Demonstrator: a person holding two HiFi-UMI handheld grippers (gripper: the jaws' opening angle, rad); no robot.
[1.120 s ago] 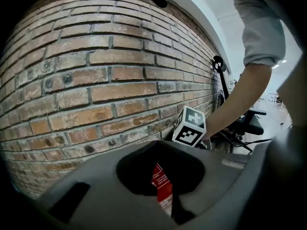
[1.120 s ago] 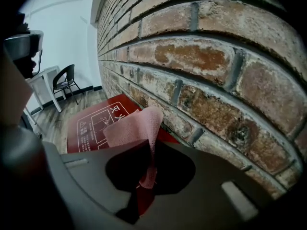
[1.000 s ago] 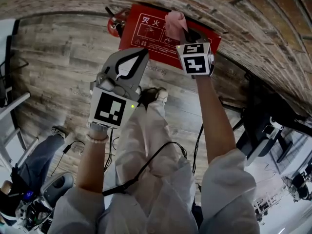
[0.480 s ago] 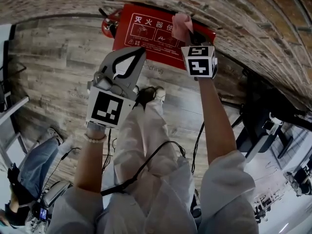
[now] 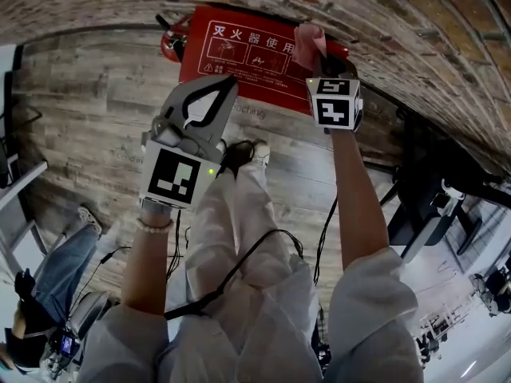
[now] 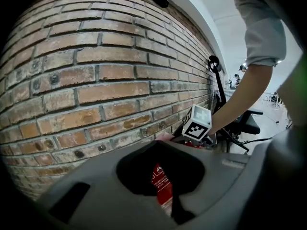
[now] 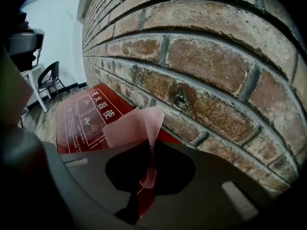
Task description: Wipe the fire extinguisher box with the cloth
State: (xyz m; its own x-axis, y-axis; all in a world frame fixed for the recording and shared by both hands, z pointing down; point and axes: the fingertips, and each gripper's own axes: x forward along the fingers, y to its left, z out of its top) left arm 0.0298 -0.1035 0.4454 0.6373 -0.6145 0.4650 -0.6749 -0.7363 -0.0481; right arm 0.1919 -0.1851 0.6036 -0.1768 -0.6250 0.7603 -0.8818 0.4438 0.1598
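While right hand-held gripper (image 5: 318, 54) pinches cloth (image 5: 307, 38) at fire extinguisher box (image 5: 231, 54), wiping looks partway; left hand-held gripper (image 5: 230, 82) clenched, empty.

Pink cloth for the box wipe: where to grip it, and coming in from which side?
Grip the cloth at its gathered, narrow end, where the right gripper is shut on it. Come from the side away from the brick wall, so the loose, wider flap fans forward toward the fire extinguisher box.

Head view downward; box (image 5: 239, 54) in all
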